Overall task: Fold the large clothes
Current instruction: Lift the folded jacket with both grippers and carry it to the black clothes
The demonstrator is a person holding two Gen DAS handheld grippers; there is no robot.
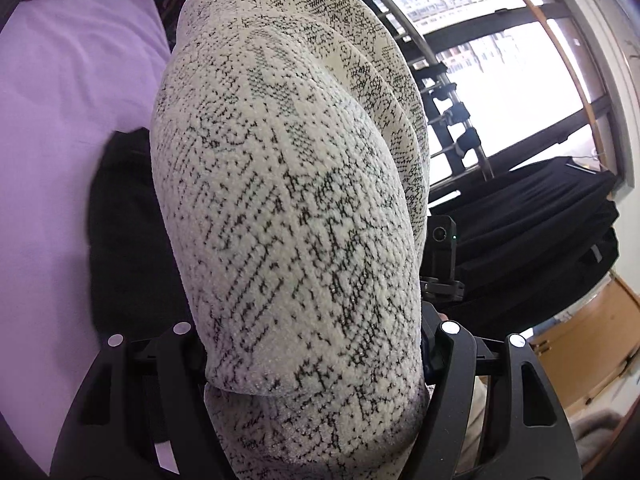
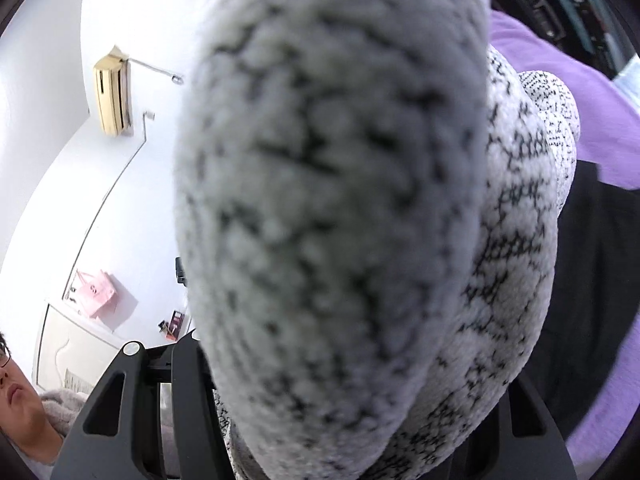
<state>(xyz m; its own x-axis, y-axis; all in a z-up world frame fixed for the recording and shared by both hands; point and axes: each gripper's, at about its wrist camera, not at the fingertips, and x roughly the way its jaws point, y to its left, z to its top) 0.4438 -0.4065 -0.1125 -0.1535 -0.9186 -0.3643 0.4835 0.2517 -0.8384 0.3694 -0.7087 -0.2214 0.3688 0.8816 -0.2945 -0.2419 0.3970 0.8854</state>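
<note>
Both grippers are clamped on the knit (image 1: 288,208), left gripper (image 1: 316,368) and right gripper (image 2: 352,364) each with a thick bunch filling its jaws. It's lifted above the purple sheet (image 1: 60,120), black cloth (image 1: 128,240) underneath, window (image 1: 520,92) far right.

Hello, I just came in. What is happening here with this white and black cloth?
A person is folding a thick cream knitted garment with black pattern using two handheld grippers. The left gripper and the right gripper each have a bunched part of it between their fingers, lifted above the purple bedsheet. A black garment lies on the sheet below.
</note>
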